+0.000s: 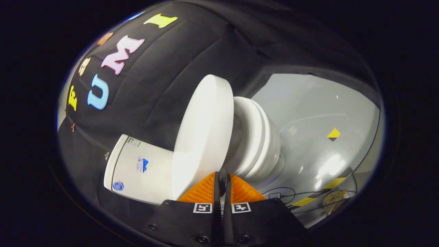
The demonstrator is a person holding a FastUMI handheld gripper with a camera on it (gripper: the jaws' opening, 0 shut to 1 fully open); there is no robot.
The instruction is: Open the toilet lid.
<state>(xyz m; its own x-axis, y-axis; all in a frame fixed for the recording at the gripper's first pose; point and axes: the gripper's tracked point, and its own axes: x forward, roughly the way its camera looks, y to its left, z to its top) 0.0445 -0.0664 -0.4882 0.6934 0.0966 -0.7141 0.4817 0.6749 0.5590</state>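
Both fingers (pixel 236 190) of your gripper (pixel 222 181) sit pressed together, empty, just below the raised lid (pixel 205 130) mid-frame; I'd judge opening nearly done, so push it against the tank (pixel 137 168).

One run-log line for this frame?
white toilet lid: raised off white seat | gripper: jaws closed, holding nothing, just short of lid edge | grey floor: cables

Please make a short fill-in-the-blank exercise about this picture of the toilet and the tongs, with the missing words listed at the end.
1. The toilet lid is lifted away from the ____ beneath it.
2. The tongs are ____, with almost no gap between the fingers.
3. The tank carries several small ____.
4. Cables lie on the grey ____.

Missing words: seat; shut; stickers; floor
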